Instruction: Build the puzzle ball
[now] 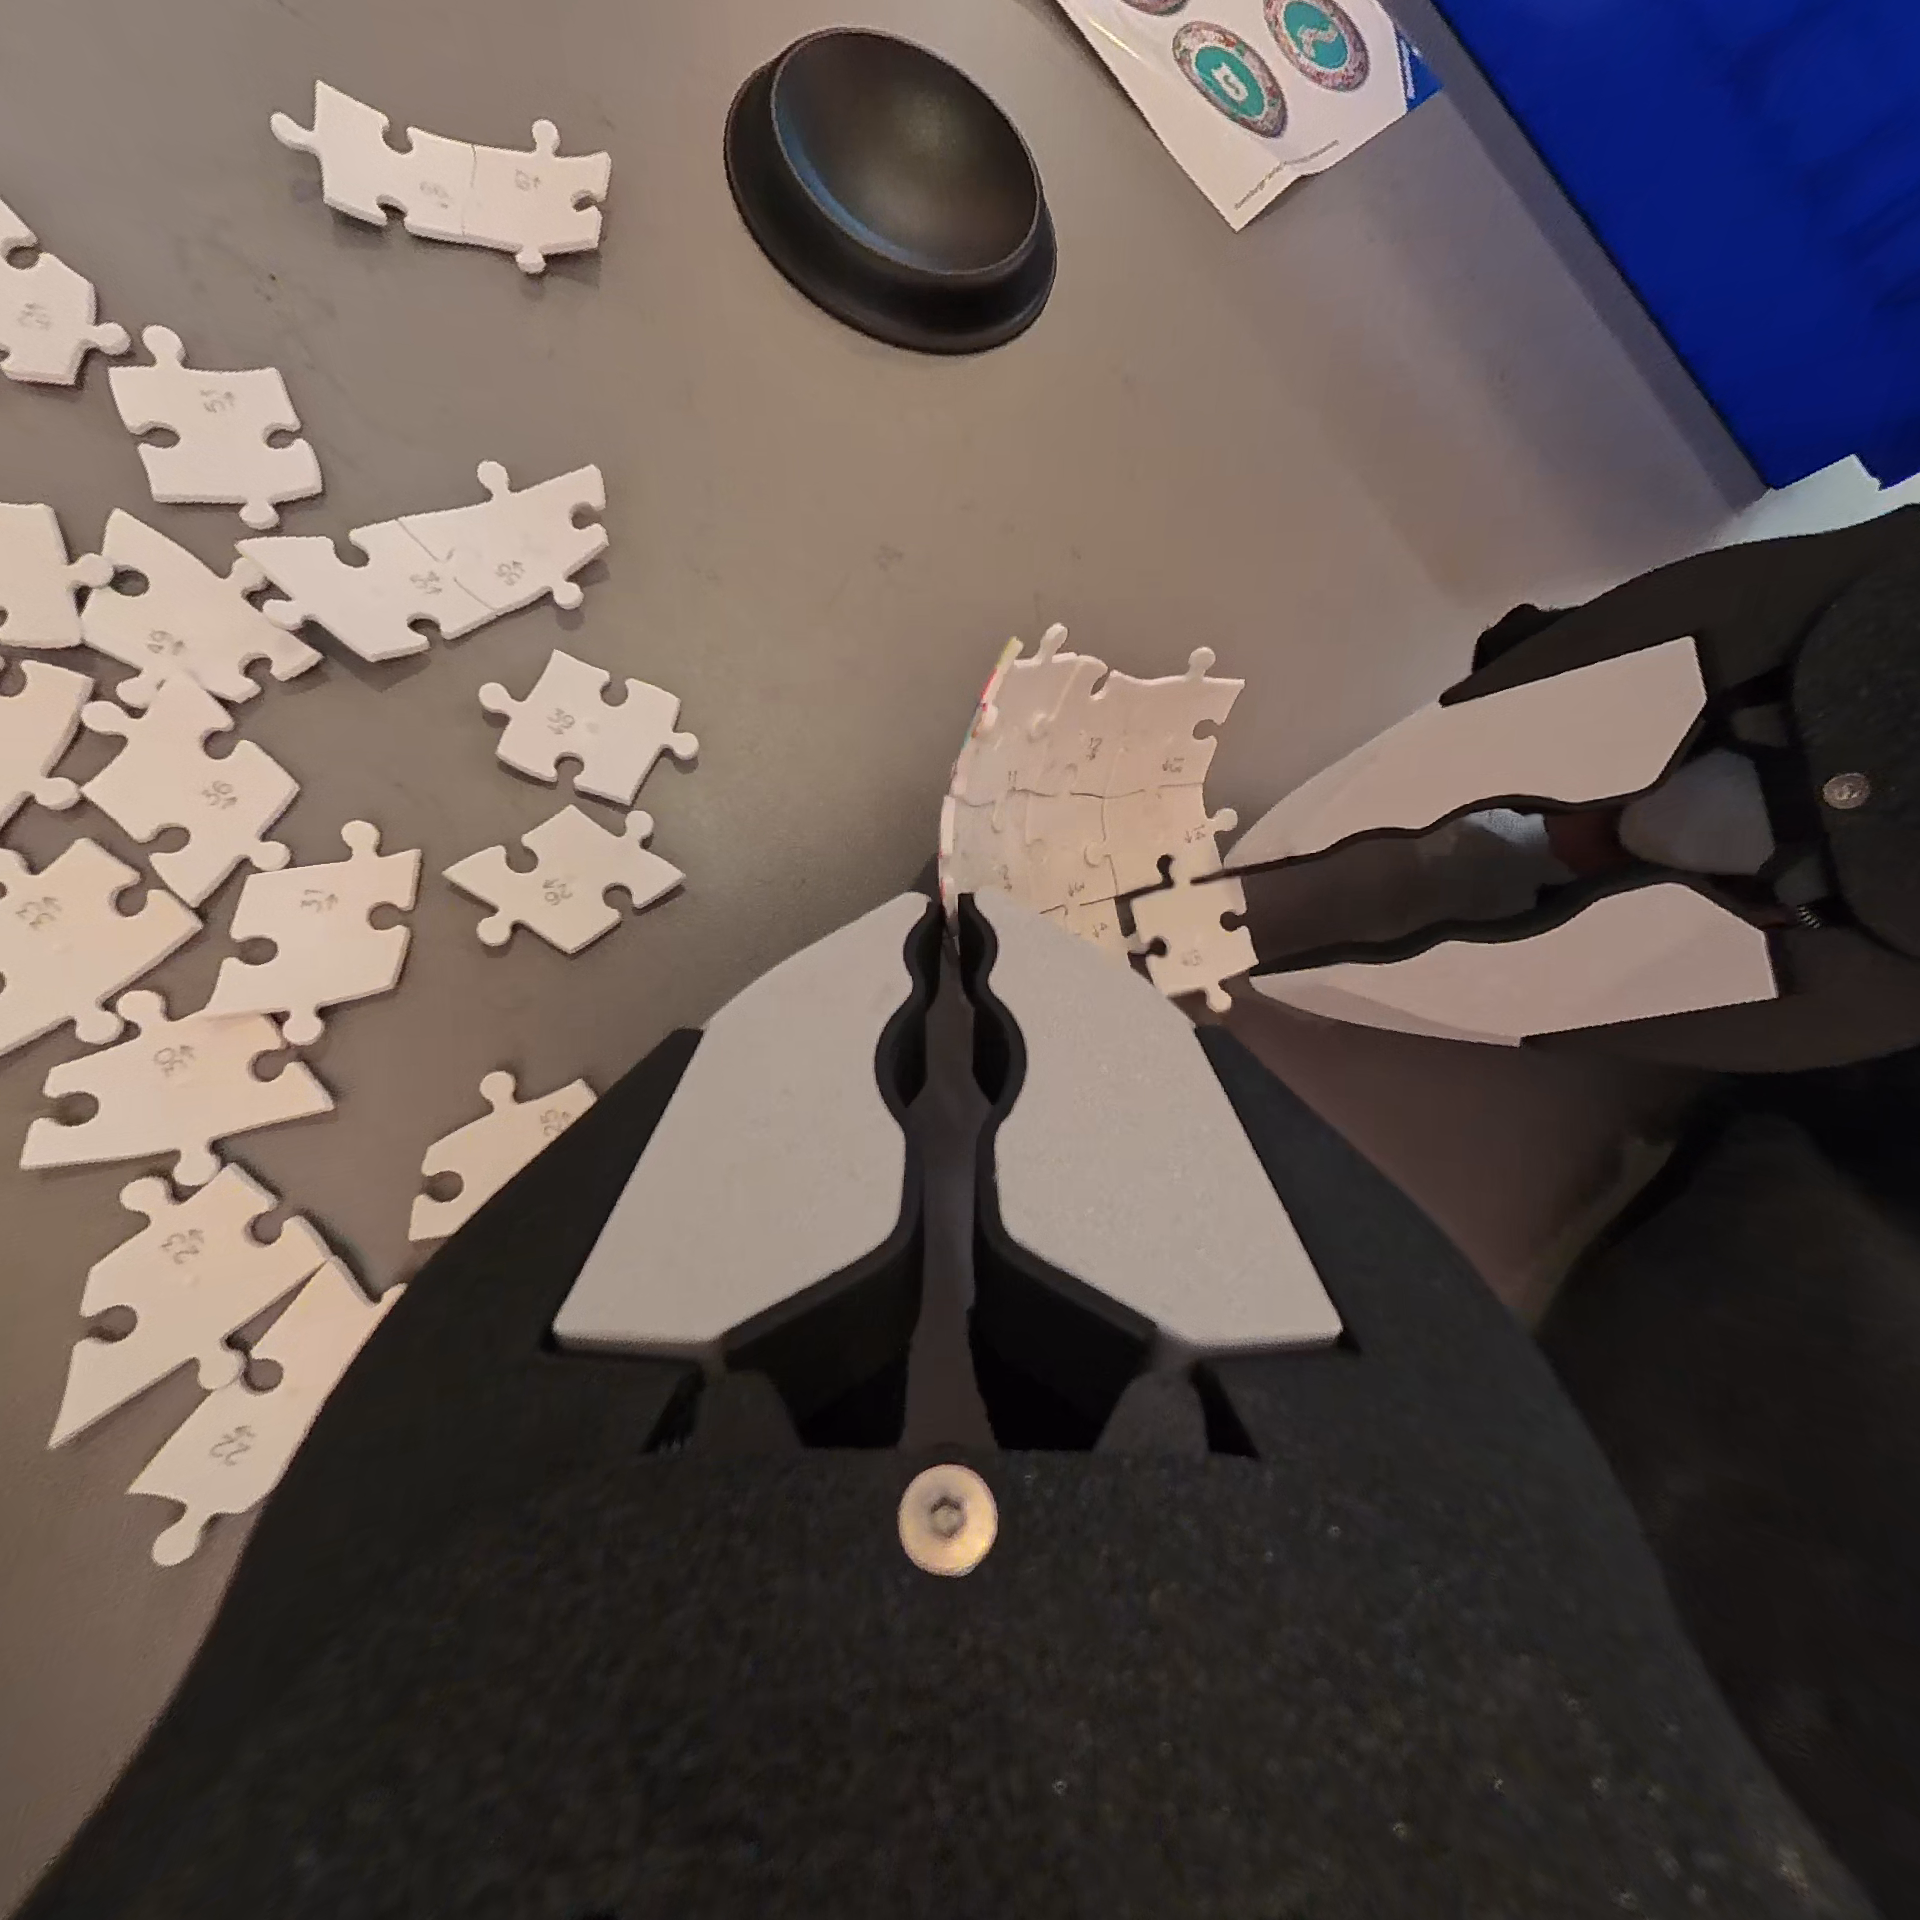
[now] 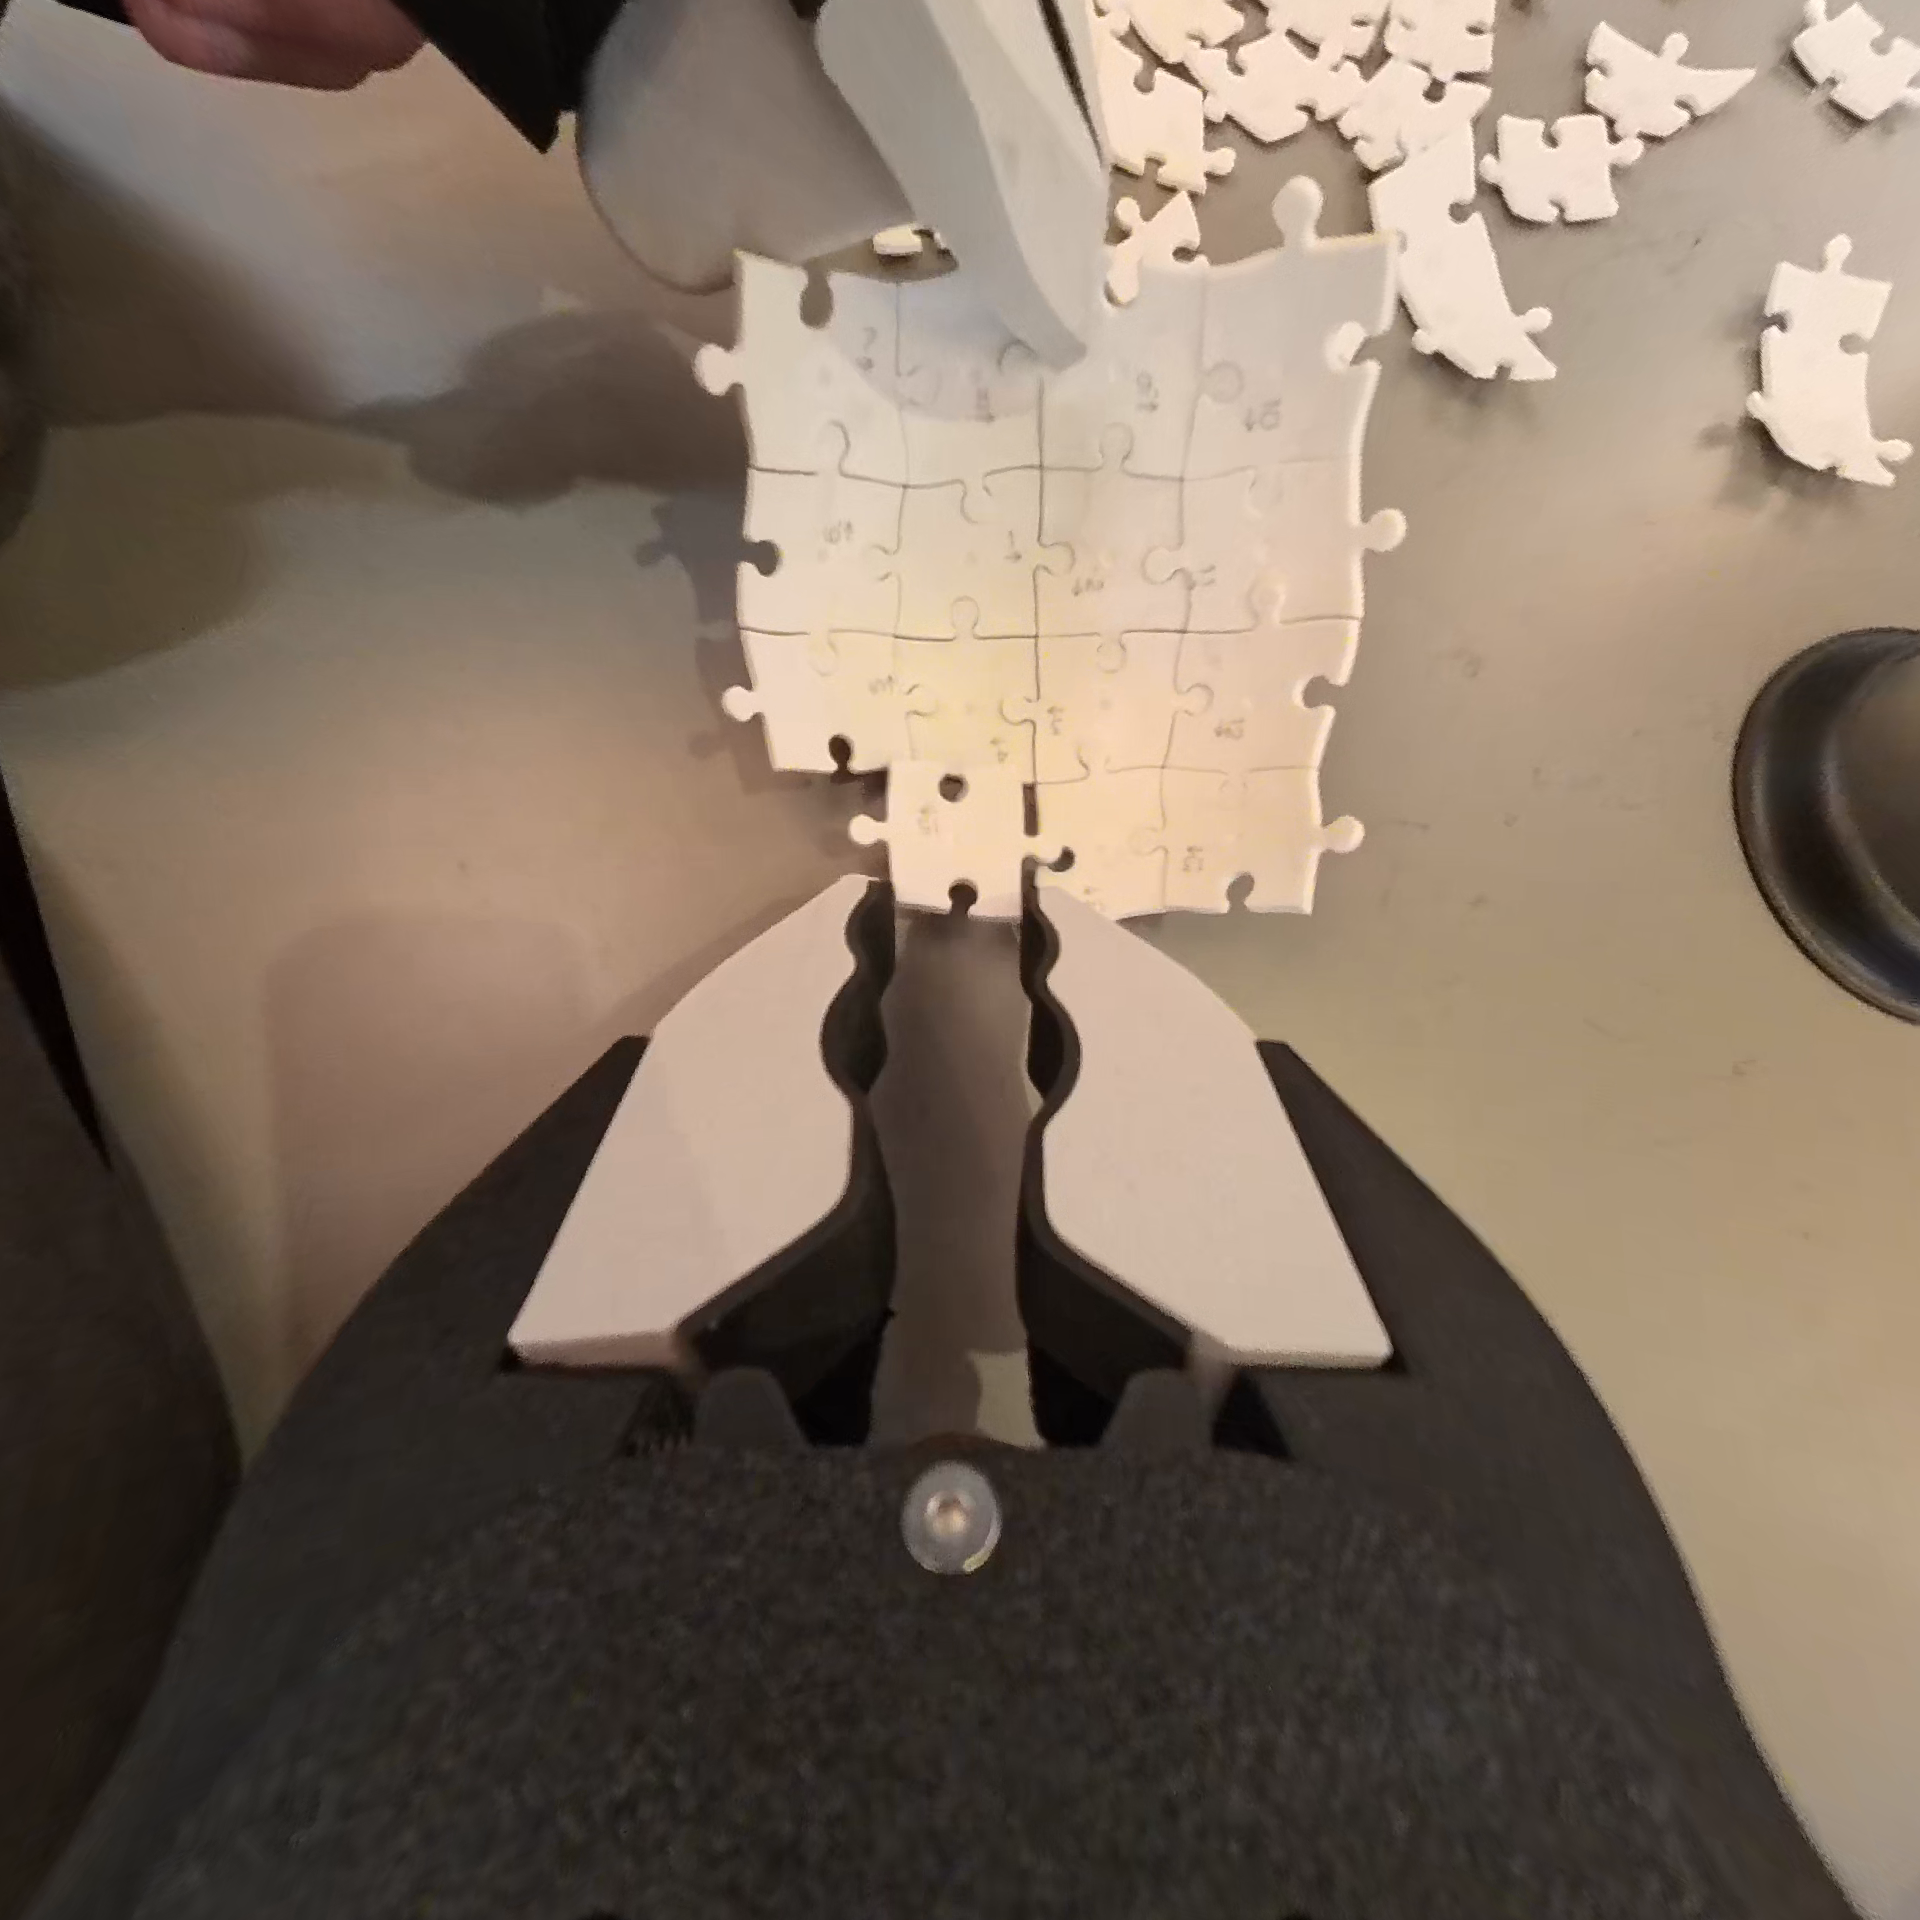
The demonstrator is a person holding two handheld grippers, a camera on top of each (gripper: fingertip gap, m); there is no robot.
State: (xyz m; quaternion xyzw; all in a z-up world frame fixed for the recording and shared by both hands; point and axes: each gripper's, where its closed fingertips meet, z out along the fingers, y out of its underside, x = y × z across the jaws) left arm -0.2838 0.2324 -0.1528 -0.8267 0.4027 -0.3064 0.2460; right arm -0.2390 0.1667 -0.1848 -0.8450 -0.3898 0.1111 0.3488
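Many loose white puzzle pieces (image 1: 208, 790) lie scattered on the grey tabletop (image 1: 831, 540) from 8 to 11 o'clock in the left wrist view. At centre, the left gripper (image 1: 951, 920) has its jaws pinching the edge of the curved assembled puzzle section (image 1: 1091, 790), held upright above the tabletop. A black round stand (image 1: 894, 187) sits at 12 o'clock. At 3 o'clock, the right gripper (image 1: 1242, 920) pinches a single puzzle piece (image 1: 1195, 940) between its jaws, touching the section's lower edge.
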